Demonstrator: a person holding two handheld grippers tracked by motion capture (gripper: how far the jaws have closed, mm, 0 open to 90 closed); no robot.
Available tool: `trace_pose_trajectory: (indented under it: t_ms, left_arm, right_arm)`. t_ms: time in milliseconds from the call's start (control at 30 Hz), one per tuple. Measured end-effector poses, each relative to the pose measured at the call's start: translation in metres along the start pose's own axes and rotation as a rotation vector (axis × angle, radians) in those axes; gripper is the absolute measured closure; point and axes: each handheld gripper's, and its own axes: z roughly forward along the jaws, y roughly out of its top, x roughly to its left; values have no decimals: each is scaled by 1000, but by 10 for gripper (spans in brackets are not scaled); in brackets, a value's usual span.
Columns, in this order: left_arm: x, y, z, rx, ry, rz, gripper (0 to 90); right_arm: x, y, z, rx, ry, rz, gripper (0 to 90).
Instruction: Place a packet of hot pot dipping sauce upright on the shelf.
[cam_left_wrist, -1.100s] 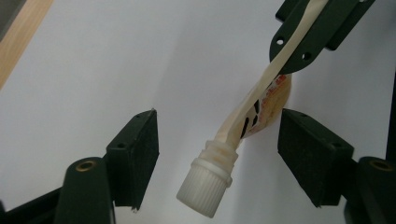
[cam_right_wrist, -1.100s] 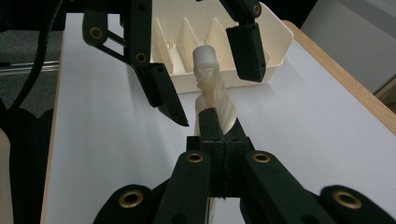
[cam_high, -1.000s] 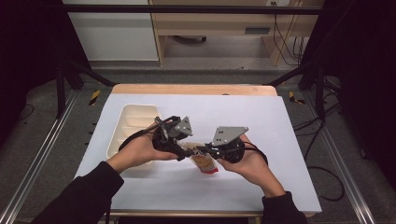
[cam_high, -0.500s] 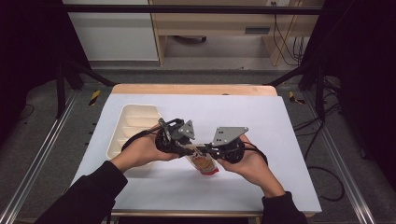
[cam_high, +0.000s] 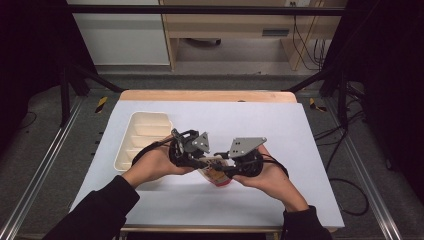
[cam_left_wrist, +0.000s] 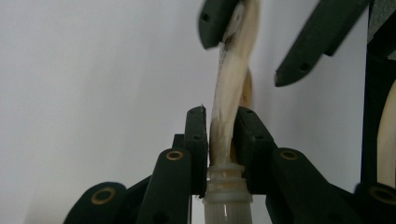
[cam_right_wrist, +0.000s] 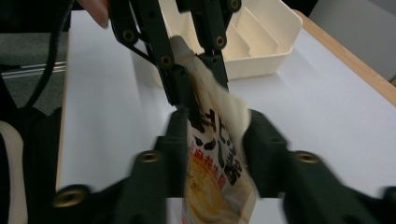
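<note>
A soft spouted pouch (cam_high: 217, 176) with red and yellow print hangs between my two grippers just above the white table. My left gripper (cam_left_wrist: 222, 121) is shut on the pouch (cam_left_wrist: 231, 93) just above its white threaded spout (cam_left_wrist: 224, 186). From the opposite side, my right gripper (cam_right_wrist: 217, 126) straddles the pouch (cam_right_wrist: 215, 163) lower down. In the left gripper view its jaws stand apart, one against the film and the other clear of it. In the high view the left gripper (cam_high: 207, 161) and right gripper (cam_high: 220, 167) meet nose to nose at mid table.
A cream divided tray (cam_high: 125, 145) lies on the table left of the hands, also behind the pouch in the right gripper view as the tray (cam_right_wrist: 280, 65). A white sheet (cam_high: 300, 150) covers the table, with a wooden edge (cam_high: 210, 95) at the back.
My left hand has edged slightly right and closer to the right gripper. The pouch stays between them at about the same spot. The right gripper's jaws are blurred.
</note>
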Motion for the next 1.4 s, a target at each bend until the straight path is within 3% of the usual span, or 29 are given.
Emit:
trace_pose_trajectory:
  t_ms: [100, 133, 200, 333, 500, 633, 833, 1033, 1233, 1400]
  left_arm:
    - [1, 1, 1, -5, -5, 3, 759]
    - [1, 1, 1, -5, -5, 2, 759]
    - [1, 1, 1, -2, -2, 2, 759]
    - [0, 1, 0, 2, -3, 4, 759]
    - [0, 1, 1, 4, -4, 2, 759]
    - [0, 1, 0, 14, -5, -7, 759]
    - [-1, 2, 1, 24, 0, -5, 759]
    - [-3, 2, 0, 14, 6, -13, 759]
    - [-4, 3, 0, 14, 20, -7, 760]
    - [-2, 7, 2, 22, 20, -8, 761]
  right_arm:
    - [1, -7, -1, 13, -30, 16, 414]
    - [2, -11, -1, 8, -60, 22, 337]
    - [3, -17, -2, 8, -97, 33, 265]
    - [1, -28, -4, 30, -148, 71, 152]
    - [0, -37, -3, 75, -175, 111, 72]
    - [1, -49, -6, 97, -202, 137, 53]
    - [-1, -71, -16, 109, -297, 225, 60]
    - [-4, -86, -24, 122, -377, 284, 72]
    - [-8, -94, -31, 110, -418, 340, 80]
    - [-8, -98, -30, 118, -421, 351, 85]
